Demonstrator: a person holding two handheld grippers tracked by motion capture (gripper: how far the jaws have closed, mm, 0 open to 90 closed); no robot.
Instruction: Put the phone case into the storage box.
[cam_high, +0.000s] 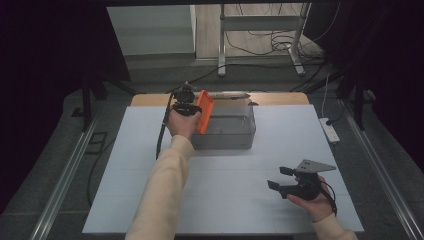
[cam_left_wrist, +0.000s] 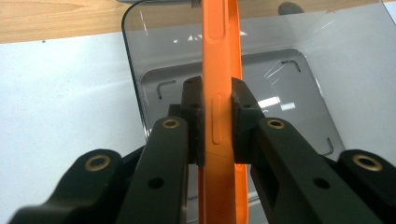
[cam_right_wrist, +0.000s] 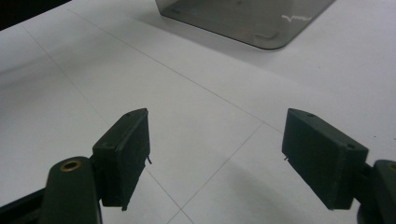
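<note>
The landmark is one clear grey bin (cam_high: 227, 131) at the far centre of the white table (cam_high: 125, 165). The left gripper (cam_high: 186, 106) is held over the bin's left rim, its jaws closed flat on the two faces of one orange lid (cam_high: 204, 111). In the left gripper view the orange lid (cam_left_wrist: 220, 112) stands on edge between the pads, long axis running straight ahead from the jaws and out over the open bin (cam_left_wrist: 289, 93), whose floor looks bare. So the lid is already above the bin, tilted up rather than lying flat; laying it down on the rim would probably call for a roll of the left wrist. The right gripper (cam_high: 283, 179) rests in the person's right hand well toward the near right of the bin, jaws spread wide with nothing between them; its own view shows a bin corner (cam_right_wrist: 261, 23) far ahead. The left hand is plainly nearer. Count: one bin, one lid, two grippers.
</note>
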